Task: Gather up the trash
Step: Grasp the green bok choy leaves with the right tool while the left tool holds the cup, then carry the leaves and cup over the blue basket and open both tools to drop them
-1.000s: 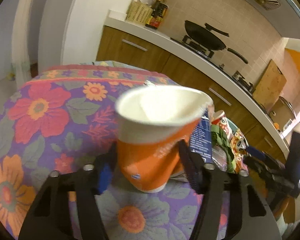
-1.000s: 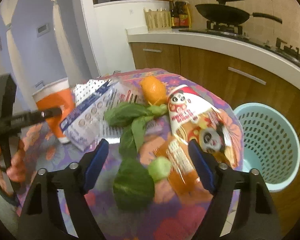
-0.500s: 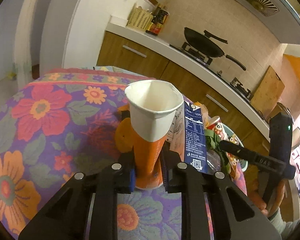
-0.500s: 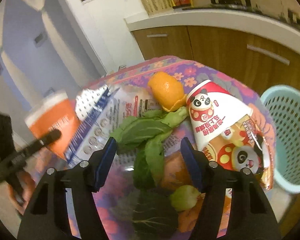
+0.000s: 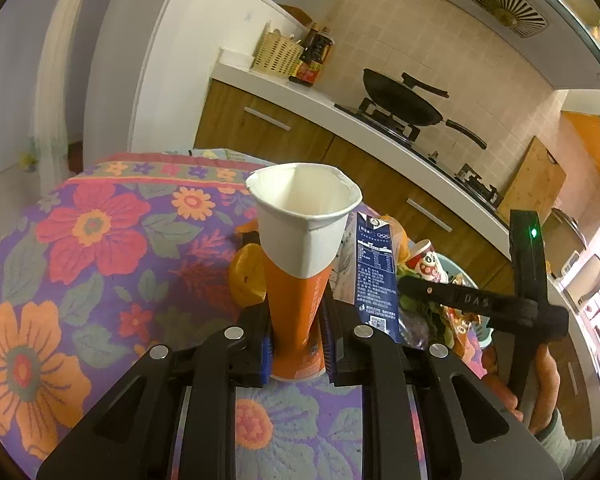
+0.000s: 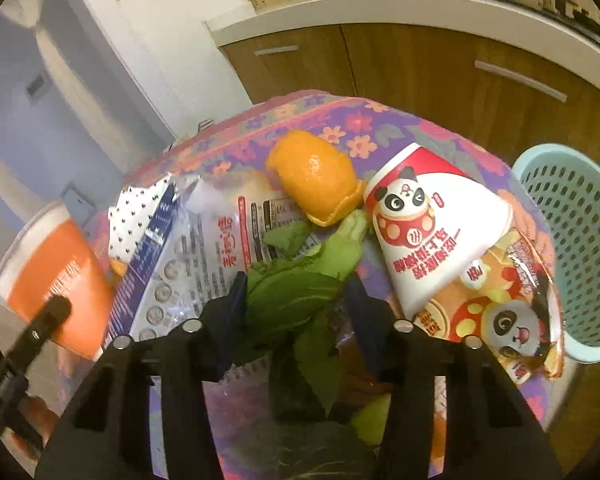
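My left gripper (image 5: 296, 344) is shut on an orange and white paper cup (image 5: 300, 256), squeezed narrow at its base, standing on the floral tablecloth (image 5: 92, 248). The cup also shows at the left of the right wrist view (image 6: 56, 276). My right gripper (image 6: 300, 300) is open, its fingers on either side of green vegetable leaves (image 6: 296, 296). Around the leaves lie an orange peel (image 6: 316, 172), a panda paper cup (image 6: 432, 224), a panda snack wrapper (image 6: 500, 320) and a clear printed wrapper (image 6: 216, 240). A blue carton (image 5: 374, 268) stands beside the orange cup.
A light teal mesh basket (image 6: 580, 248) stands on the floor past the table's right edge. Kitchen cabinets and a counter with a wok (image 5: 400, 100) run behind the table. A piece of orange peel (image 5: 246, 276) lies left of the held cup.
My left gripper closed on the orange cup and crushed its base narrow. My right gripper moved forward and down until its fingers came around the green leaves.
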Available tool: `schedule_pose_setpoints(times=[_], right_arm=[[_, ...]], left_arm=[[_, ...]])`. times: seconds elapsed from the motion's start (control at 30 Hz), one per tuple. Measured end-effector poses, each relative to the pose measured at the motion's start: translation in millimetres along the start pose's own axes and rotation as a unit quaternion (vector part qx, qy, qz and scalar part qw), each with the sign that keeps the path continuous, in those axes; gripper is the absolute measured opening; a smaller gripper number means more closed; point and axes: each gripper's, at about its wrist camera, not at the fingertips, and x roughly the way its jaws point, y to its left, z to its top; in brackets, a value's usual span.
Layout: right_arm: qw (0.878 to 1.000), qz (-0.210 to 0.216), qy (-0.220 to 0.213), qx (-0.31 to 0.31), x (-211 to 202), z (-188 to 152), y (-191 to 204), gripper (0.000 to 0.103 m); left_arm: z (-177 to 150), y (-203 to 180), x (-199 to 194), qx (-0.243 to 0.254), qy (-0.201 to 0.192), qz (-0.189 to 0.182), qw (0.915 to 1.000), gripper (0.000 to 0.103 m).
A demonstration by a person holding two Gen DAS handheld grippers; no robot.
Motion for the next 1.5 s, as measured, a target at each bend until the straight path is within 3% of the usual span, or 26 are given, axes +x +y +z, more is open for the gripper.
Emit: schedule_pose_setpoints(times=[0.13, 0.33, 0.47, 0.67, 0.83, 1.1, 1.27, 1.4, 1.5], right_arm=[[1.000, 0.027, -0.008, 0.003, -9, -3, -6, 0.039], [0.996, 0.061, -0.055, -0.029, -47, -9, 5, 0.037], [0.989, 0.112, -0.078, -0.050, -78, -14, 11, 0.037], [0.976, 0.138, -0.140, -0.099, -127, -22, 11, 0.037], [0.971, 0.129, -0.178, -0.098, -160, -25, -10, 0.037], [0.968, 0.076, -0.223, -0.080, -183, -23, -68, 0.037], [0.972, 0.030, -0.229, -0.036, -180, -24, -128, 0.037], [0.975, 0.002, -0.222, 0.013, -167, -23, -177, 0.037], [0.977, -0.015, -0.202, 0.060, -146, -25, -219, 0.037]], left_arm=[[1, -4, -12, -0.001, -0.013, -0.001, 0.9999, 0.017], [4, -23, -37, 0.006, -0.040, -0.001, 0.9992, 0.017], [5, -37, -46, 0.011, -0.050, -0.003, 0.9987, 0.017], [8, -61, -51, 0.024, -0.062, -0.020, 0.9976, 0.017], [14, -89, -51, 0.044, -0.067, -0.037, 0.9961, 0.017], [23, -159, -23, 0.091, -0.053, -0.084, 0.9908, 0.017], [20, -213, 27, 0.124, -0.008, -0.100, 0.9872, 0.017], [12, -259, 82, 0.168, 0.044, -0.057, 0.9832, 0.017], [9, -287, 115, 0.183, 0.067, -0.078, 0.9777, 0.017]])
